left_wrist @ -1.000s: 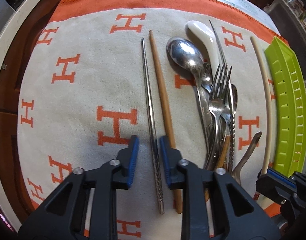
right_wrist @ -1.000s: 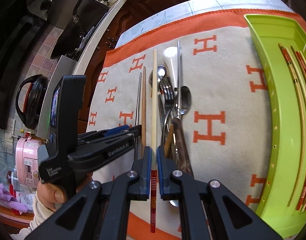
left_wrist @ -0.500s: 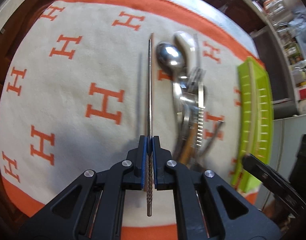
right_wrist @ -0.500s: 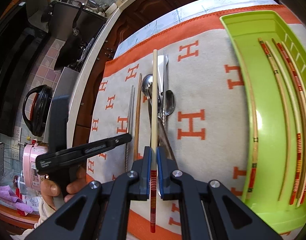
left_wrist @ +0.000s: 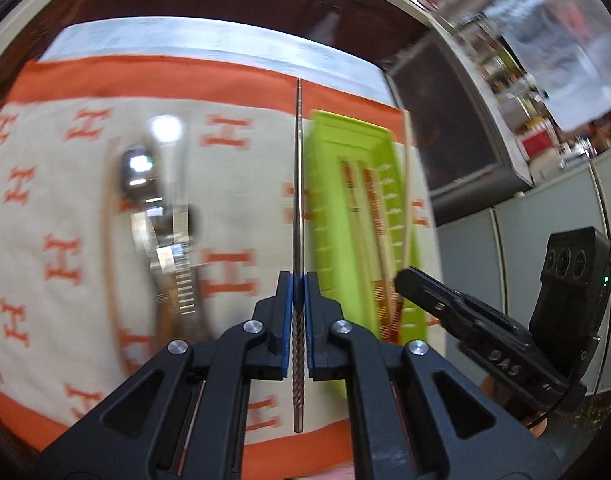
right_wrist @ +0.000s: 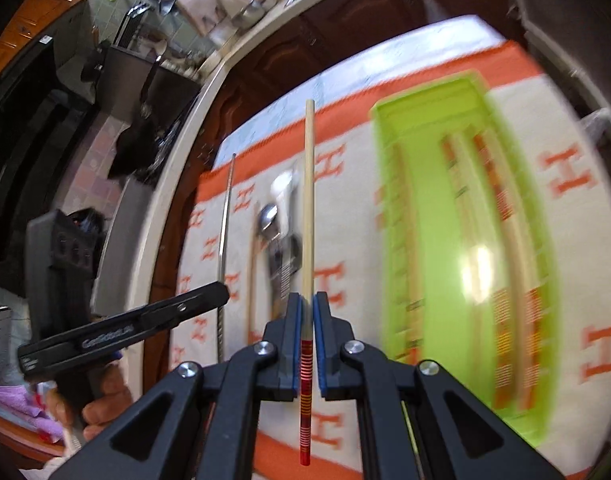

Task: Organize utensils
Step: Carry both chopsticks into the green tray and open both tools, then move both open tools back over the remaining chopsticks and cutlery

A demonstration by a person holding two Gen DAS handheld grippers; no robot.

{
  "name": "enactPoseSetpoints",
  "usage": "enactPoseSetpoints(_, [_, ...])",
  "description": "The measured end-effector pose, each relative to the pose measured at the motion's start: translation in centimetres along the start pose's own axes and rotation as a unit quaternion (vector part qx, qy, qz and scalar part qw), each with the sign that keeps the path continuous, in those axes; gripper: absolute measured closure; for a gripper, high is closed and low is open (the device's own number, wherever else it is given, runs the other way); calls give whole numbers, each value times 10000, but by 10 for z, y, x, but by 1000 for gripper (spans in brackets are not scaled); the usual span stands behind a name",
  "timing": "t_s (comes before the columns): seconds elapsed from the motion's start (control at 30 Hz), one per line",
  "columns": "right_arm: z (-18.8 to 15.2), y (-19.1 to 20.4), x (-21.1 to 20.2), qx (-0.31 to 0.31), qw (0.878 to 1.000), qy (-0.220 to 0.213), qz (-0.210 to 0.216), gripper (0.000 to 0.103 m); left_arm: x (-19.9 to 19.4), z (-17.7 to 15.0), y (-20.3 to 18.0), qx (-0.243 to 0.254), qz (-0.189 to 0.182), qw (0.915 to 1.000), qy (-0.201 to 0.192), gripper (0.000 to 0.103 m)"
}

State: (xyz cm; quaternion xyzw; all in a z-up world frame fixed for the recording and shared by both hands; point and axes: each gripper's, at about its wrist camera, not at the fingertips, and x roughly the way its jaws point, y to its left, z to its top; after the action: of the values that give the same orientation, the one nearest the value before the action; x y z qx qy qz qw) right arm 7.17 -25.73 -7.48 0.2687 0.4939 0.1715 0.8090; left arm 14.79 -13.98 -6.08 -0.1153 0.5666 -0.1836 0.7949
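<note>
Light: you have bright daylight.
Glare: white hotspots sit on the spoon and in the tray.
Blur: the cloth and tray smear sideways; your grippers stay sharp.
Edges: fisheye bends the counter, corners go black.

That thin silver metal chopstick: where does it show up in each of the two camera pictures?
Left wrist view: the metal chopstick runs up the picture's middle, clamped in the left gripper.
Right wrist view: the same stick stands at centre-left, above the left gripper.
Shared landmark: the green tray, right of the stick in both.
</note>
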Motion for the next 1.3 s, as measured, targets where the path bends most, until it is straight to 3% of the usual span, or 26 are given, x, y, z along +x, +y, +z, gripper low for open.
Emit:
enactPoseSetpoints(0.1, [10,-13,-17,-150,9981,-203,-570,97,21,7,-36,185,-96,9997,83,100])
enactPoseSetpoints(0.23, [17,-34,-19,-383,9894,-110,-1397,97,53,10,-63,182,-162,9993,298,100])
enactPoseSetpoints(0.5, [14,-66,-2,-473,9782,238,-2010,97,117,6,-63,-43,42,9975,708,99])
enactPoseSetpoints(0.67, [15,-75,-2,-298,9820,189,-1855,93,118,-4,-66,209,33,9969,757,98])
enactPoseSetpoints(0.9, [12,-75,-9,-109,9851,25,-1713,91,86,-23,-73,682,184,9957,601,86])
enactPoseSetpoints(1.0, [7,-71,-13,-60,9867,-32,-1625,91,72,-31,-70,839,370,9943,536,79])
enactPoseSetpoints(1.3, [-17,-44,-16,-161,9890,-75,-1469,91,22,-63,-26,1188,1029,9875,150,78])
